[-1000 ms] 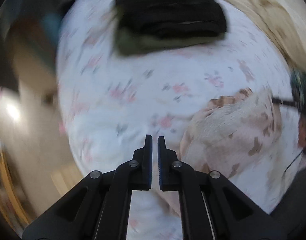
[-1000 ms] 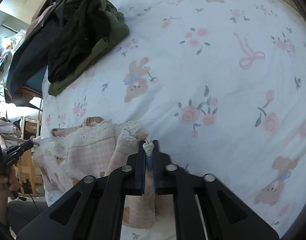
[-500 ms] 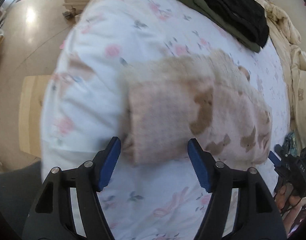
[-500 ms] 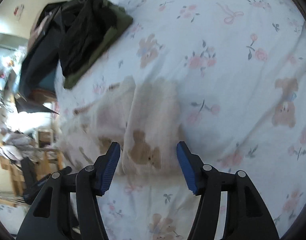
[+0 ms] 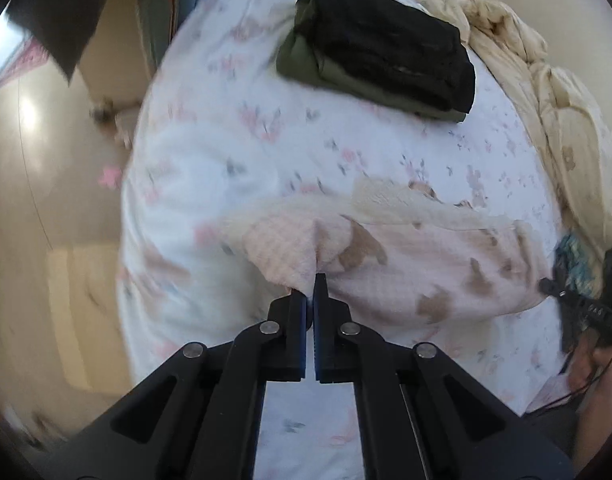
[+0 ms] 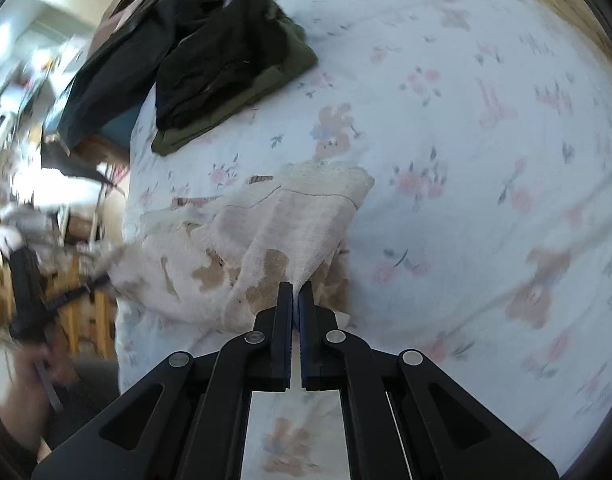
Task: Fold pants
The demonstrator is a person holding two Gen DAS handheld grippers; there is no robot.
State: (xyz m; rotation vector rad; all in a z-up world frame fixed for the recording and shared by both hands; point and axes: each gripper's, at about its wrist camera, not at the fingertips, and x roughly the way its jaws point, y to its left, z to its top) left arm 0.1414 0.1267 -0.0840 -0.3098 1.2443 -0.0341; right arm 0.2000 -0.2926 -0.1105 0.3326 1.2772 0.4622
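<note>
The pale pink pants (image 5: 406, 264) with brown bear prints and a lace hem lie partly folded on the floral bedsheet (image 5: 226, 152). My left gripper (image 5: 311, 286) points down at their near left corner, its jaws closing tight on a pinch of that fabric, which is drawn up into a peak. In the right wrist view the pants (image 6: 266, 232) rise toward my right gripper (image 6: 295, 290), whose jaws are also closing on a fold at the near edge. The cloth hangs taut from both pinches.
A folded stack of black and olive clothes (image 5: 386, 52) (image 6: 226, 64) sits at the far side of the bed. A cream duvet (image 5: 546, 92) is bunched on the right. The bed edge drops to a shiny floor (image 5: 46, 160) on the left.
Both grippers stood wide open over the flat pants half a second ago. Now each has shut on the near edge and lifted the fabric off the sheet.
</note>
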